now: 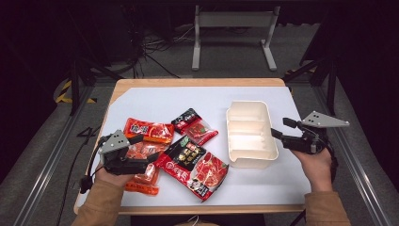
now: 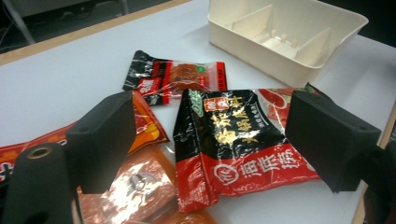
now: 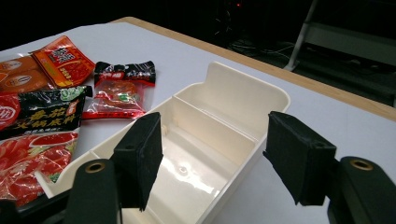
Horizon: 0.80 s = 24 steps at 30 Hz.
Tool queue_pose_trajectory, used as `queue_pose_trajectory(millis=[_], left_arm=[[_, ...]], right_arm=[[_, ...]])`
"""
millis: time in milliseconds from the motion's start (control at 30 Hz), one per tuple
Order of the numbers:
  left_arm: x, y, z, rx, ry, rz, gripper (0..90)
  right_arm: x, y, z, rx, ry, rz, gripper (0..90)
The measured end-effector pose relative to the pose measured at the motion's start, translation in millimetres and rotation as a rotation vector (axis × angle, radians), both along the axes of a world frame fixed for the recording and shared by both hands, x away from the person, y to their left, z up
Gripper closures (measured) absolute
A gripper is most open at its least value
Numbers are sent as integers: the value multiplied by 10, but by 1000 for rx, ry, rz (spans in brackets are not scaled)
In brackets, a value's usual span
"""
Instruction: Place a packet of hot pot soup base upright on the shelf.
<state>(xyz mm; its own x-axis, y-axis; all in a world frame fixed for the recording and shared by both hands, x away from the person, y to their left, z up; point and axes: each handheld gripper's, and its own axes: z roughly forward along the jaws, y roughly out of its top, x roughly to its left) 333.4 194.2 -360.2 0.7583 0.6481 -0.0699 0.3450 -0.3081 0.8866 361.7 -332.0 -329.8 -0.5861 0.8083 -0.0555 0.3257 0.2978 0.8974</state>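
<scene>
A cream divided bin (image 1: 249,134) stands empty at the table's right. Left of it lie several sauce packets: a large black-and-red one (image 1: 195,165), a small black-and-red one (image 1: 195,126), a red-orange one (image 1: 148,130) and orange ones (image 1: 143,181). My left gripper (image 1: 147,150) hovers over the orange packets and points right. In the left gripper view it (image 2: 210,135) is open, its jaws framing the large packet (image 2: 233,140) without touching it. My right gripper (image 1: 282,128) is beside the bin's right wall. It (image 3: 219,149) is open, with the bin (image 3: 243,93) ahead between its jaws.
A white sheet (image 1: 155,101) covers the wooden table (image 1: 197,82). The table's front edge runs just below the packets. A grey metal frame (image 1: 233,28) stands on the floor beyond the far edge, with cables beside it.
</scene>
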Motion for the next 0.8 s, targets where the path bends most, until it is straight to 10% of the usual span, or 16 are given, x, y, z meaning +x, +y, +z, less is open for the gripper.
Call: queue_pose_trajectory(millis=[533, 800], left_arm=[[140, -156, -207, -23, 111, -13, 180], [230, -252, -388, 55, 188, 23, 285]], right_arm=[[28, 65, -44, -12, 23, 16, 358], [31, 82, -55, -15, 26, 19, 354]])
